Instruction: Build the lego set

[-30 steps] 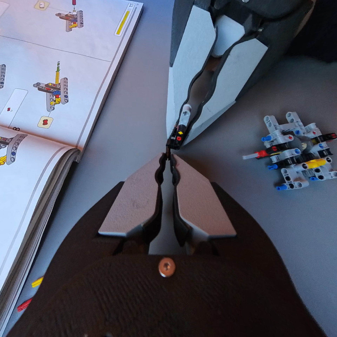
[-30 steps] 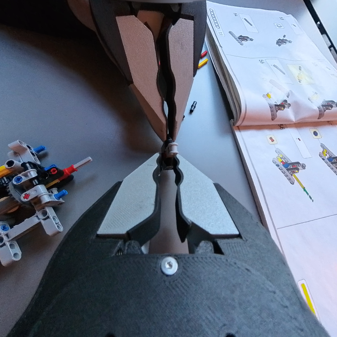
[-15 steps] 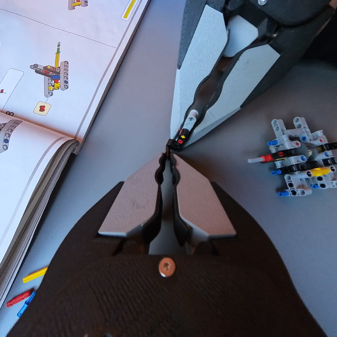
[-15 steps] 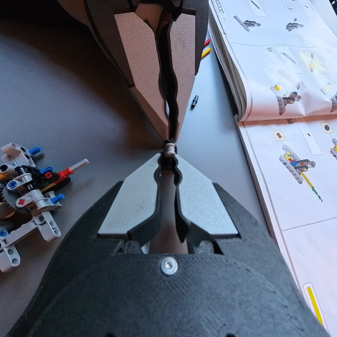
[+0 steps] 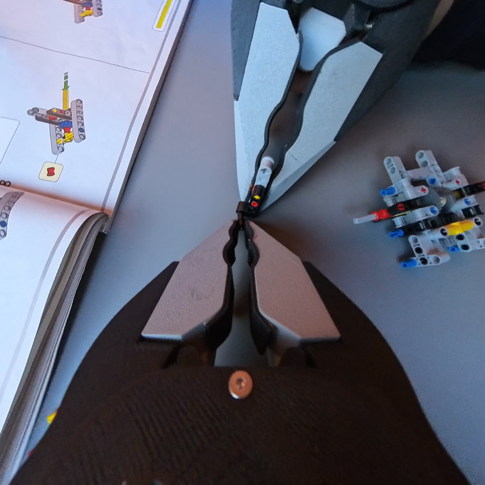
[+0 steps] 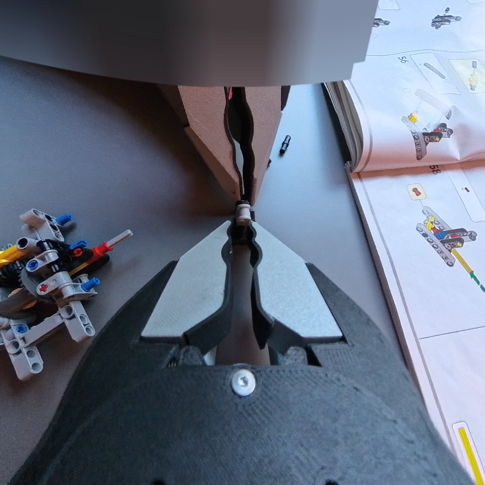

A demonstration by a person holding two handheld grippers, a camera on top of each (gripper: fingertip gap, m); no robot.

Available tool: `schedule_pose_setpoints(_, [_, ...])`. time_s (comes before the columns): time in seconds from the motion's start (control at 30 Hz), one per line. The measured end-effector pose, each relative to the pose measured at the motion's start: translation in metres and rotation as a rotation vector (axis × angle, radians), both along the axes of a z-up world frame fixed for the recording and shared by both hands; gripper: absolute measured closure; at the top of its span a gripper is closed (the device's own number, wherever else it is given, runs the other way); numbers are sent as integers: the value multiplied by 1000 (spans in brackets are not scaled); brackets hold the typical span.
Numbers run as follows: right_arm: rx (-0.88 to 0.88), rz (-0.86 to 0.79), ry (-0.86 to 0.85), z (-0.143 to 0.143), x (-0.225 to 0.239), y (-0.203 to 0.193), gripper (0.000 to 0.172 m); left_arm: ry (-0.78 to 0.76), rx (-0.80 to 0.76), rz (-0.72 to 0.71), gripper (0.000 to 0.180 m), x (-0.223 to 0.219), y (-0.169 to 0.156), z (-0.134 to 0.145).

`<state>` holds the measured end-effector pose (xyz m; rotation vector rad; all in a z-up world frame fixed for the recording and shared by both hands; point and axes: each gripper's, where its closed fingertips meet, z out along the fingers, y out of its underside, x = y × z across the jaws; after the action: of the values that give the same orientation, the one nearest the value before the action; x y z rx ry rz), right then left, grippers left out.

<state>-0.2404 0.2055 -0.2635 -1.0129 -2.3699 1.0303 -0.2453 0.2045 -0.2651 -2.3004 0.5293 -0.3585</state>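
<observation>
Since a second ago, little is seen to have shifted: the two grippers are kept tip to tip above the grey table [image 5: 393, 341], and the open instruction booklet [image 5: 78, 65] is framed slightly differently. Largest in view, the booklet lies on the left gripper's side; a partly built grey, black and blue brick assembly [image 5: 433, 207] lies on the right gripper's side, well apart from both tips. The right gripper [image 6: 242, 231] is pressed shut on a small black beam subassembly [image 5: 256, 196], whose long axis is run along its fingers and whose light grey bush [image 6: 244, 214] is pointed at the opposite tips. The left gripper [image 5: 241, 228] is pinched on a thin black pin [image 5: 239, 220], aligned almost end-on with the beam's end hole and just touching it. A loose black pin [image 6: 284, 143] is left near the booklet.
</observation>
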Motion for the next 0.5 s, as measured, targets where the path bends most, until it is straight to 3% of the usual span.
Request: schedule_pose_setpoints(0.5, [80, 196, 80, 0, 4, -6, 168, -2, -11, -171, 178, 6, 0, -1])
